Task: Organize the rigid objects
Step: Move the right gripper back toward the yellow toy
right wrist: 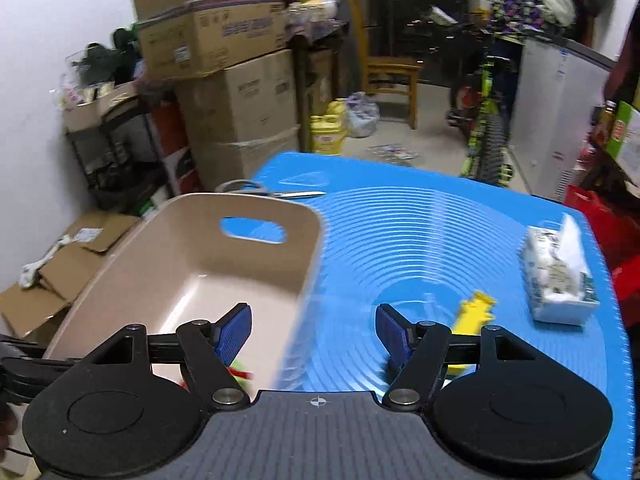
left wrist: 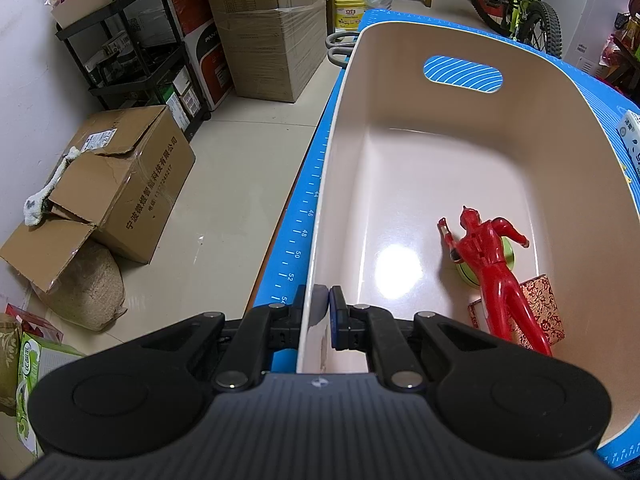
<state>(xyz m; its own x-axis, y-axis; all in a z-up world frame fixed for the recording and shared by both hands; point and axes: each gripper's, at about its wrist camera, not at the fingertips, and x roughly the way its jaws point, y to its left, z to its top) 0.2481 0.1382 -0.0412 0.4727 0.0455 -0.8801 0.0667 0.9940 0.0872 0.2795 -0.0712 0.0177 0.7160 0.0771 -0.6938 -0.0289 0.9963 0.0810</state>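
Firmly on bin wall (left wrist: pixel 316 264), left tool (left wrist: pixel 317 300).

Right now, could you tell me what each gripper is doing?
Left gripper: shut on the bin wall.
Right gripper: open, holding nothing.

A beige bin (left wrist: pixel 460 168) with a handle cutout stands on the blue tabletop (right wrist: pixel 420 240). Inside lies a red toy figure (left wrist: pixel 492 264) across a green disc (left wrist: pixel 470 274) and a red patterned box (left wrist: pixel 540 308). A yellow toy (right wrist: pixel 474 312) lies outside on the tabletop.
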